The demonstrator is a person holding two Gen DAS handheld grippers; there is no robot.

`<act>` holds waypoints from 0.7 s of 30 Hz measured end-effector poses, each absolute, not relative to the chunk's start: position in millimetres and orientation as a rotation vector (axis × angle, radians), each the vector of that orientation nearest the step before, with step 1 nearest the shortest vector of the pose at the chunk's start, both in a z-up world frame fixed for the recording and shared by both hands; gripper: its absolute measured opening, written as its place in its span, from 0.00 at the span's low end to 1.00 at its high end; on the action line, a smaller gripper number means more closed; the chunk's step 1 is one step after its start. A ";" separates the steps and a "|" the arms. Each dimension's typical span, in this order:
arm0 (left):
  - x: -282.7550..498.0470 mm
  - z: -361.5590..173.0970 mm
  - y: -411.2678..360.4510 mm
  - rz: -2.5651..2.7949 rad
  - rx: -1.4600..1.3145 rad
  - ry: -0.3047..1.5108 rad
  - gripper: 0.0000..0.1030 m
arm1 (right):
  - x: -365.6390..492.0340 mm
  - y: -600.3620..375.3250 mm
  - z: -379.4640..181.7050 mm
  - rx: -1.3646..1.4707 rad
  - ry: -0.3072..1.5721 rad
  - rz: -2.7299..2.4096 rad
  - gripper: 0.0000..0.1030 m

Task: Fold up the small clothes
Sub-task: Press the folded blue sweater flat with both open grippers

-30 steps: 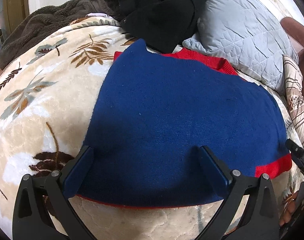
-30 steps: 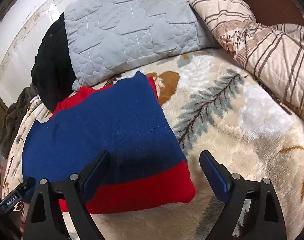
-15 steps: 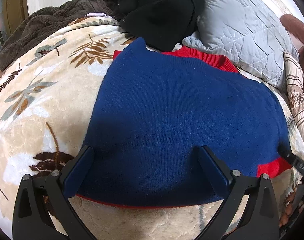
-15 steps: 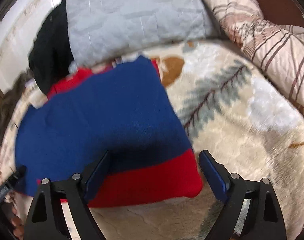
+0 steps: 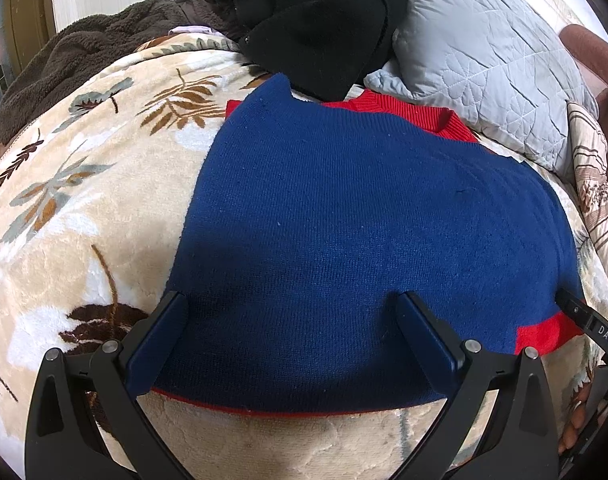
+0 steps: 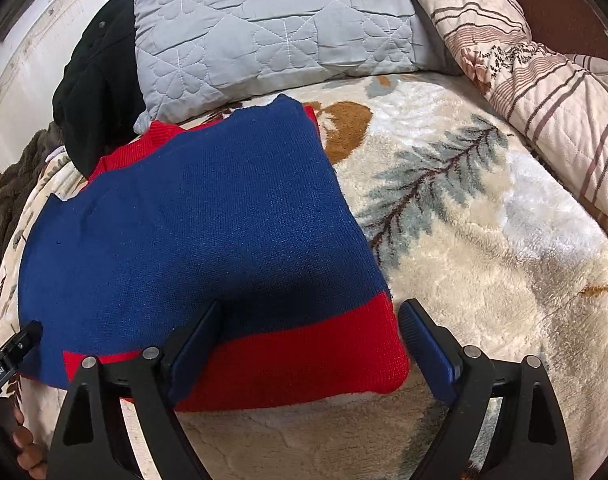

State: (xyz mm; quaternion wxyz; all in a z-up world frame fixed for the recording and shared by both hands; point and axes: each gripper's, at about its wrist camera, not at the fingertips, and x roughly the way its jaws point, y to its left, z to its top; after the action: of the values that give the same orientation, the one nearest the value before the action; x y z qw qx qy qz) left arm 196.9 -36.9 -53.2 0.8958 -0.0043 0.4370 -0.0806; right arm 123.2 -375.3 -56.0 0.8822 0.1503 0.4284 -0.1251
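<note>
Poised over blue-and-red knit sweater on floral blanket: left gripper, right gripper, both spread wide, empty. Soft, limp, best pinched at red hem corners.

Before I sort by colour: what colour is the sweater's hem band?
Red, below a navy blue body on the sweater; the hem band shows best in the right wrist view.

The folded blue knit sweater with red trim covers its own lower layers, so only a red collar and hem strips show, and whether the wide-spread fingers touch it cannot be told. The heap of black clothing and the grey quilted pillow run off the top edge. Fingertips peek in at a corner, the hand unseen.
</note>
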 end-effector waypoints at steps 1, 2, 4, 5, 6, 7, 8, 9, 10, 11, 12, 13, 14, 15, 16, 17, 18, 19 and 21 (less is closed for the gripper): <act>197.0 -53.2 -36.7 -0.168 -0.011 0.905 1.00 | 123.3 -375.5 -56.0 0.314 0.891 -0.260 0.88; 197.2 -53.1 -36.8 -0.169 -0.013 0.906 1.00 | 124.0 -376.4 -56.1 0.315 0.889 -0.260 0.87; 197.7 -53.1 -35.7 -0.171 -0.019 0.907 1.00 | 121.5 -379.0 -52.8 0.329 0.865 -0.266 0.86; 197.3 -53.0 -35.8 -0.170 -0.018 0.907 1.00 | 119.8 -380.6 -50.1 0.336 0.849 -0.269 0.86; 197.0 -53.1 -36.1 -0.169 -0.016 0.907 1.00 | 118.2 -382.3 -47.7 0.343 0.832 -0.271 0.87; 196.7 -53.2 -36.5 -0.168 -0.012 0.906 1.00 | 118.5 -383.3 -47.3 0.346 0.832 -0.270 0.87; 196.5 -53.3 -37.0 -0.168 -0.008 0.905 1.00 | 119.6 -384.1 -49.0 0.349 0.843 -0.271 0.87; 196.6 -53.2 -37.1 -0.168 -0.007 0.905 1.00 | 121.8 -384.7 -54.2 0.351 0.871 -0.275 0.87; 196.8 -53.0 -36.6 -0.169 -0.009 0.906 1.00 | 122.5 -384.5 -56.6 0.350 0.881 -0.274 0.87; 197.2 -52.5 -36.0 -0.171 -0.014 0.907 1.00 | 122.2 -383.1 -55.8 0.337 0.874 -0.278 0.86; 197.3 -52.1 -35.2 -0.173 -0.020 0.907 1.00 | 121.6 -382.0 -53.6 0.331 0.871 -0.282 0.86; 197.3 -51.3 -33.9 -0.175 -0.029 0.907 1.00 | 119.9 -381.4 -49.5 0.330 0.852 -0.286 0.86; 197.1 -50.4 -32.2 -0.176 -0.041 0.905 1.00 | 117.6 -381.5 -45.6 0.332 0.826 -0.287 0.86; 197.0 -49.7 -30.6 -0.177 -0.054 0.903 1.00 | 115.3 -381.5 -41.9 0.335 0.800 -0.284 0.86; 197.4 -49.4 -29.5 -0.178 -0.064 0.904 1.00 | 114.2 -381.9 -39.3 0.337 0.786 -0.277 0.86; 197.7 -49.5 -29.5 -0.178 -0.068 0.905 1.00 | 114.4 -381.8 -39.0 0.340 0.784 -0.273 0.86; 197.8 -49.7 -29.6 -0.179 -0.068 0.906 1.00 | 115.6 -381.5 -40.5 0.341 0.790 -0.268 0.86; 197.7 -49.9 -30.1 -0.179 -0.066 0.906 1.00 | 118.4 -380.7 -44.9 0.334 0.815 -0.268 0.86; 197.5 -49.8 -31.8 -0.179 -0.058 0.906 1.00 | 125.6 -378.3 -58.4 0.309 0.894 -0.275 0.87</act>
State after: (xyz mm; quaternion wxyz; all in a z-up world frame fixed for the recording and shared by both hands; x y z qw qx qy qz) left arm 197.5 -31.8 -49.8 0.8949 -0.0281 0.4369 -0.0861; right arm 125.6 -378.3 -58.4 0.8810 0.1485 0.4293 -0.1318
